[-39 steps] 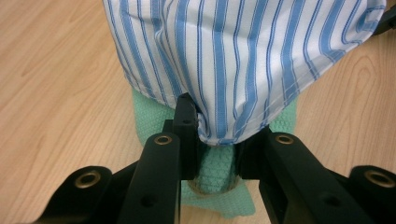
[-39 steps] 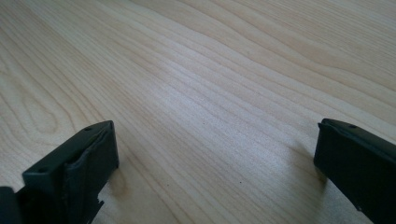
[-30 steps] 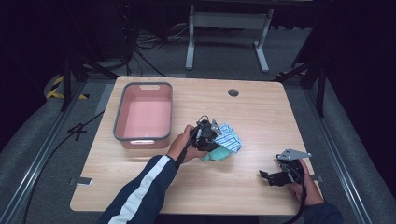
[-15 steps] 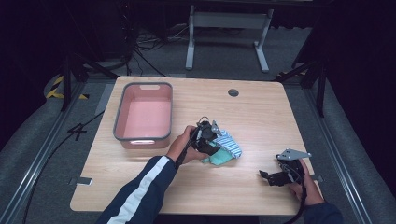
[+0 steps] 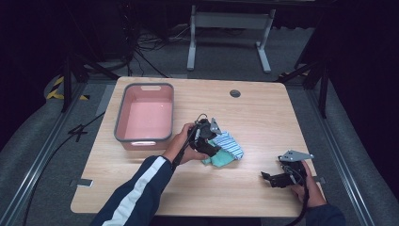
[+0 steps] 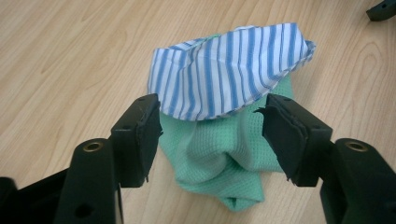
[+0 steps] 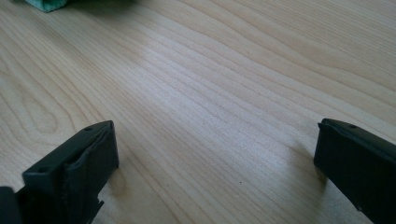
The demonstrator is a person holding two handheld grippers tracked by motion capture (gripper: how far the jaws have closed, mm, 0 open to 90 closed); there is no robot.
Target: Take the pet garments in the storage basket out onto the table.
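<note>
A blue-and-white striped cloth point(image 6: 229, 74) lies bunched on top of a green waffle cloth point(image 6: 219, 158) on the wooden table, at mid-table in the high view point(image 5: 230, 145). My left gripper point(image 6: 212, 133) hovers just over the near edge of this pile point(image 5: 211, 147). Its jaws have just been opening, and they stand apart on either side of the green cloth without pressing on it. Near the front right of the table my right gripper point(image 5: 270, 178) rests low. Its jaws are wide open point(image 7: 215, 154) over bare wood.
A pink bin with a grey rim point(image 5: 120, 115) stands at the table's left, behind my left hand. A round cable hole point(image 5: 235, 93) sits near the far edge. A corner of the green cloth point(image 7: 49, 3) shows far ahead of the right gripper.
The left gripper's jaws have come apart and let go of the cloth pile, and the hand has lifted slightly. The right gripper has stayed put.
</note>
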